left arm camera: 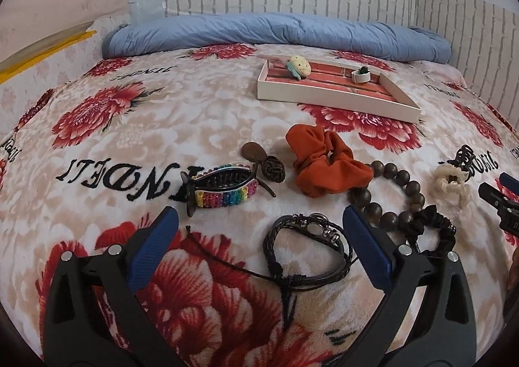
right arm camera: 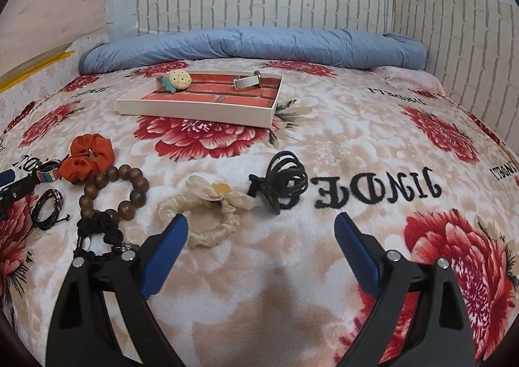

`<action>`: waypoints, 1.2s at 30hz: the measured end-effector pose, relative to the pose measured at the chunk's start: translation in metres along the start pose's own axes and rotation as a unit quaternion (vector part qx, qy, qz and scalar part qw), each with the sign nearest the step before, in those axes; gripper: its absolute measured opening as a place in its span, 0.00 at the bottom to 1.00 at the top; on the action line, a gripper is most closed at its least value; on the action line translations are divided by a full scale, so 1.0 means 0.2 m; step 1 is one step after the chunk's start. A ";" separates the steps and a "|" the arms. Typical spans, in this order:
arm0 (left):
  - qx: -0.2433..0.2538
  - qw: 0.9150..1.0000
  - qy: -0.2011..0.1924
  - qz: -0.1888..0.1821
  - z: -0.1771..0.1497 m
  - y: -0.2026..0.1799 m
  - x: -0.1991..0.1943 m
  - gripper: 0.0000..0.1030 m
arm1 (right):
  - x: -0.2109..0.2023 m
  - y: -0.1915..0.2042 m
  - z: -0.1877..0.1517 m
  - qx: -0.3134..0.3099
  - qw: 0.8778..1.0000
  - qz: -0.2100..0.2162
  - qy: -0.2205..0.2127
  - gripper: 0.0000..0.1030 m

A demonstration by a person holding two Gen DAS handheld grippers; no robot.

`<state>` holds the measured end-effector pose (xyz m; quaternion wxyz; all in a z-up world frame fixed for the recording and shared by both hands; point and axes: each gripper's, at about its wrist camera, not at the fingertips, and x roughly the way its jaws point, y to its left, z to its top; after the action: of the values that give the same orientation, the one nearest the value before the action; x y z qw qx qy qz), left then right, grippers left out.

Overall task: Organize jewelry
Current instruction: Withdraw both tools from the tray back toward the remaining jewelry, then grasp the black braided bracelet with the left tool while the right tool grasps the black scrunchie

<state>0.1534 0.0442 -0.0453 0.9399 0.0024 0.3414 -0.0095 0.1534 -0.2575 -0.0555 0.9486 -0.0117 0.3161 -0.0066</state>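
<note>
**Hovering over the spread, first pick not yet made**

Spread across the floral blanket (left arm camera: 136,146), the loose pieces are seen waiting, while the white tray (left arm camera: 337,97) at the far side already holds two items. An approach step is judged to be in hand. The left gripper (left arm camera: 259,237) is angled downward, jaws wide, the black cord bracelet (left arm camera: 308,247) framed between them untouched. The right gripper (right arm camera: 261,237) is tilted likewise, jaws wide and empty, the cream scrunchie (right arm camera: 207,214) just beside its left finger. A descent and a closing are called for next.
</note>
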 end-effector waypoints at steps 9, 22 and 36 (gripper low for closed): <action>0.008 1.000 0.007 -0.009 -0.02 -0.02 0.02 0.95 | 0.02 0.01 -0.02 -0.003 1.000 0.002 0.005 0.86; -0.013 1.000 0.018 -0.018 -0.05 0.03 0.02 0.93 | 0.02 0.00 -0.03 0.000 1.000 0.004 0.007 0.86; -0.019 0.998 0.050 -0.032 -0.07 0.06 0.06 0.87 | -0.04 0.04 -0.08 0.003 1.000 0.001 0.028 0.82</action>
<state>0.1533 0.0556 -0.0630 0.9209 -0.0256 0.3876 -0.0328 0.1374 -0.2490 -0.0632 0.9394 -0.0085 0.3427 -0.0068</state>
